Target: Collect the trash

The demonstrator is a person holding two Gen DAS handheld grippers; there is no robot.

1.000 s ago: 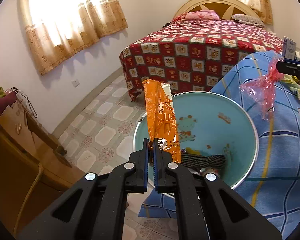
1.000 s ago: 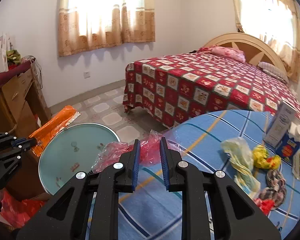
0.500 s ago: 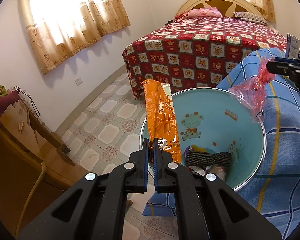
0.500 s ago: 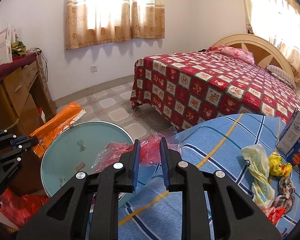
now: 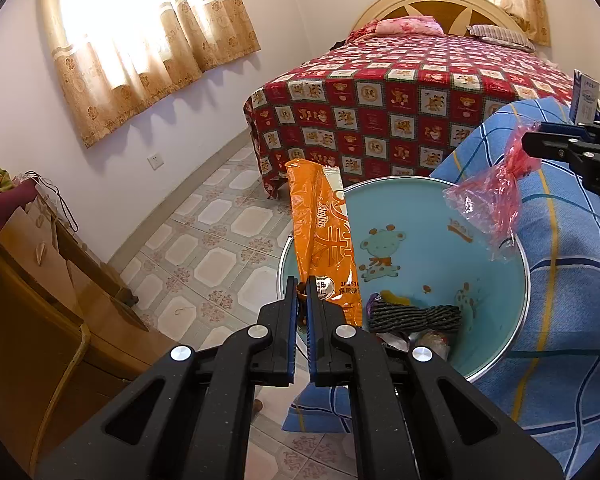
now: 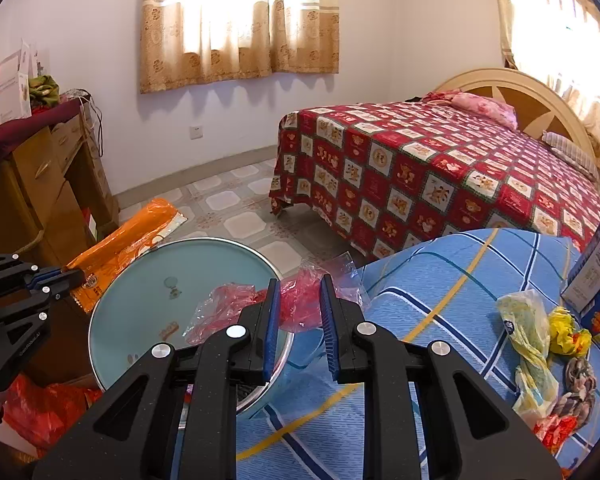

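Note:
My left gripper (image 5: 302, 280) is shut on the lower end of a long orange snack wrapper (image 5: 324, 232), which stands upright at the near left rim of a teal basin (image 5: 420, 216). A dark striped bundle (image 5: 416, 316) and other scraps lie in the basin. My right gripper (image 6: 300, 284) is shut on a crumpled red and clear plastic bag (image 6: 228, 304) that hangs over the basin's (image 6: 148, 280) right rim. In the left wrist view the bag (image 5: 488, 204) dangles from the right gripper (image 5: 530, 142). The right wrist view shows the left gripper (image 6: 76, 276) holding the wrapper (image 6: 128, 244).
The basin stands by a blue checked cover (image 6: 440, 320). On it lie a pale yellow bag (image 6: 528, 328), a yellow crumpled scrap (image 6: 568, 328), a brown wad (image 6: 580, 372) and a carton (image 6: 596, 272). A red quilted bed (image 6: 440, 176) is behind, a wooden dresser (image 6: 32, 184) left, a red bag (image 6: 40, 404) on the floor.
My right gripper has carried the red plastic bag leftward, from above the blue cover to over the basin's rim. The left gripper and orange wrapper have kept still.

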